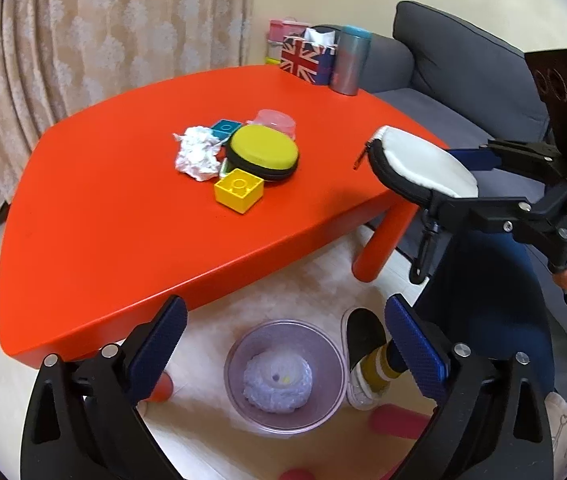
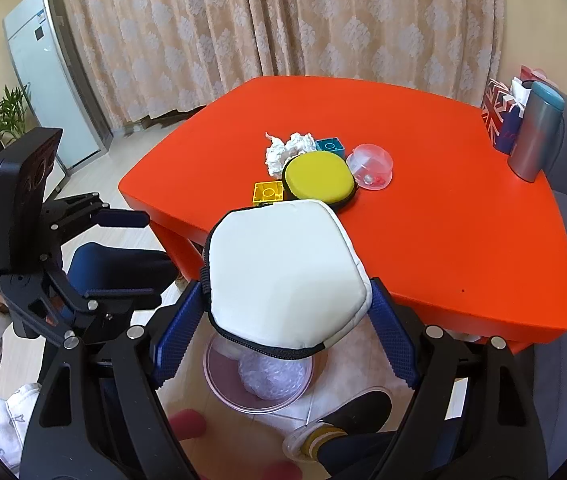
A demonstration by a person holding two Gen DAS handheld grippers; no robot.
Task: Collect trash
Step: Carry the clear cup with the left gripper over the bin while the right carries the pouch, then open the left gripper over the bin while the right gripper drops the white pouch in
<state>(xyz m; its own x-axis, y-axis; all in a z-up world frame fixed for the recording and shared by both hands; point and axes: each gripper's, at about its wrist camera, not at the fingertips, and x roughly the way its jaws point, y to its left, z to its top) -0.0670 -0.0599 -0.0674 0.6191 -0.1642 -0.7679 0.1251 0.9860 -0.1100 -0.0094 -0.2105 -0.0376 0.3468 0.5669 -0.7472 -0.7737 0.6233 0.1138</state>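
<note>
Your left claw (image 1: 283, 344) hangs released and empty, its blue pads spread wide over the clear trash bin (image 1: 283, 376) on the floor directly below it. A wad of crumpled plastic wrap (image 1: 277, 386) lies at the bottom of the bin, so by my reading you are at the drop-off end of one trash run.

Your right claw (image 2: 283, 332) is grasping a white zip pouch (image 2: 283, 268) by its two sides, holding it in the air above the same bin, just off the near edge of the orange table (image 1: 103, 220). The pouch looks like a keepsake, not trash, so I would think twice before letting it fall.

The trash that remains is the crumpled white tissue (image 1: 197, 154). It lies on the table ahead of and above your left claw, touching the left side of the yellow round case (image 1: 263, 152), with a teal block (image 1: 225, 128) behind it and a yellow block (image 1: 239, 190) just beside it on the near side.

The next move calls for lifting the left claw up over the table edge, reaching forward to the tissue's free left side, and pinching only the paper, clear of the case and blocks.
</note>
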